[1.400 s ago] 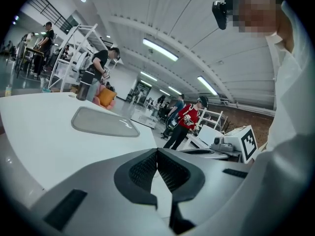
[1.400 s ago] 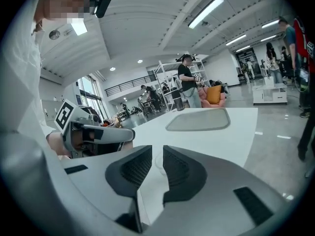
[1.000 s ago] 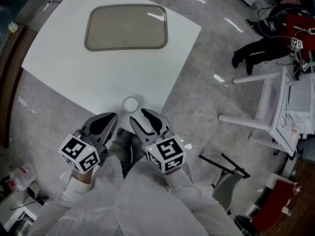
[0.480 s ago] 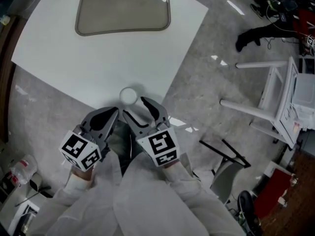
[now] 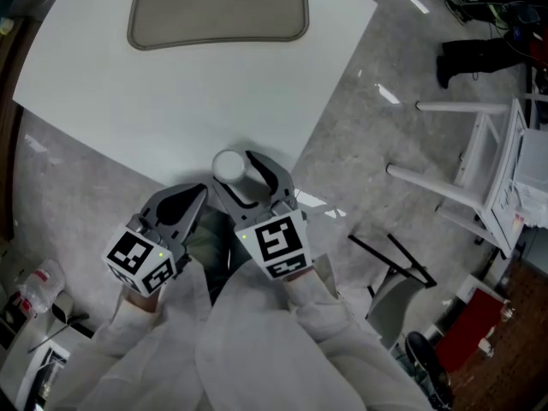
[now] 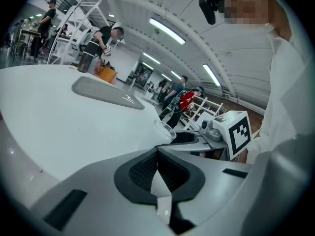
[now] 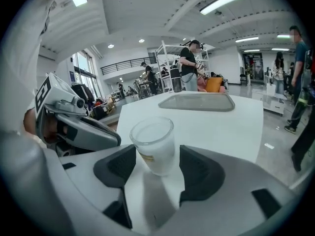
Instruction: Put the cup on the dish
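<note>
A small clear cup (image 5: 228, 164) stands upright at the near corner of the white table (image 5: 171, 92). My right gripper (image 5: 234, 173) is open with its jaws on either side of the cup (image 7: 153, 146); a gap shows between each pad and the glass. The dish, a grey-beige tray (image 5: 214, 7), lies at the far side of the table, well beyond the cup, and shows behind it in the right gripper view (image 7: 197, 102). My left gripper (image 5: 197, 195) hangs just left of the right one, off the table edge, with its pads (image 6: 147, 168) meeting and nothing held.
The table's near edge runs right under the cup, with grey floor below. A white metal rack (image 5: 462, 195) lies on the floor to the right, a black frame (image 5: 390, 272) nearer me. Several people stand far off behind the table.
The right gripper has moved forward until its jaws flank the cup, and the jaws stand wider than before. The left gripper has stayed where it was.
</note>
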A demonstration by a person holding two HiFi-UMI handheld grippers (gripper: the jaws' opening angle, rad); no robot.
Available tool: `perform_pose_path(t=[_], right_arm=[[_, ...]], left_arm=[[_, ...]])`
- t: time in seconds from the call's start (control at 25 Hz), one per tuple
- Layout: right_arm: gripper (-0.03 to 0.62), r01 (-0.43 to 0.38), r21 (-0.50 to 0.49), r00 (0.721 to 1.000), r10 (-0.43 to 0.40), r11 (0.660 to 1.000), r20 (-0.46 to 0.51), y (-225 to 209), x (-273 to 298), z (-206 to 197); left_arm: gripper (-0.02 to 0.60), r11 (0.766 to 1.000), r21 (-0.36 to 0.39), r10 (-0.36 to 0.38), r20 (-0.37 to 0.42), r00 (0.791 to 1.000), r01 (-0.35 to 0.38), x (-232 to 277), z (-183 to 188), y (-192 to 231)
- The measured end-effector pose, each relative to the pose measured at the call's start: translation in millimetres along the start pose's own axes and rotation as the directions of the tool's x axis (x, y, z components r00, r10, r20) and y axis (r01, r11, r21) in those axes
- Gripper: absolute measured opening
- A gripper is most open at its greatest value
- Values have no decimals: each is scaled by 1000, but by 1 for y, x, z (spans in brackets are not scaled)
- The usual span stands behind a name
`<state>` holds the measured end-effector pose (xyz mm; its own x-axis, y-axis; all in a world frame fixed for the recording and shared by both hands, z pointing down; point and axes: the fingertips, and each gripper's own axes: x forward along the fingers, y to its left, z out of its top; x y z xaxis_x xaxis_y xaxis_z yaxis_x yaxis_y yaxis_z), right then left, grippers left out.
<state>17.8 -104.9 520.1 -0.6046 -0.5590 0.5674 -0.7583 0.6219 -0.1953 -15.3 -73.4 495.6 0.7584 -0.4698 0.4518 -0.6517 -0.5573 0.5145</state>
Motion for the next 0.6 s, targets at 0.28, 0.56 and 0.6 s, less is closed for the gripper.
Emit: perform_pose_path(t=[0.28,0.56,0.6], right_arm=[[264,4,-55,1000,-5,998,-7,-1,13,4],[264,36,-81,999,-35,996,17,-2,18,9],[263,36,-73,999,-35,997,22,-1,19,10]], left_arm=[[9,1000,-14,6,-5,1000,-6,-1,0,12],[9,1000,-10,3,-11,1000,-3,-2,2,17],[9,1000,-9,2,-12,1000,-2,-2,2,17]])
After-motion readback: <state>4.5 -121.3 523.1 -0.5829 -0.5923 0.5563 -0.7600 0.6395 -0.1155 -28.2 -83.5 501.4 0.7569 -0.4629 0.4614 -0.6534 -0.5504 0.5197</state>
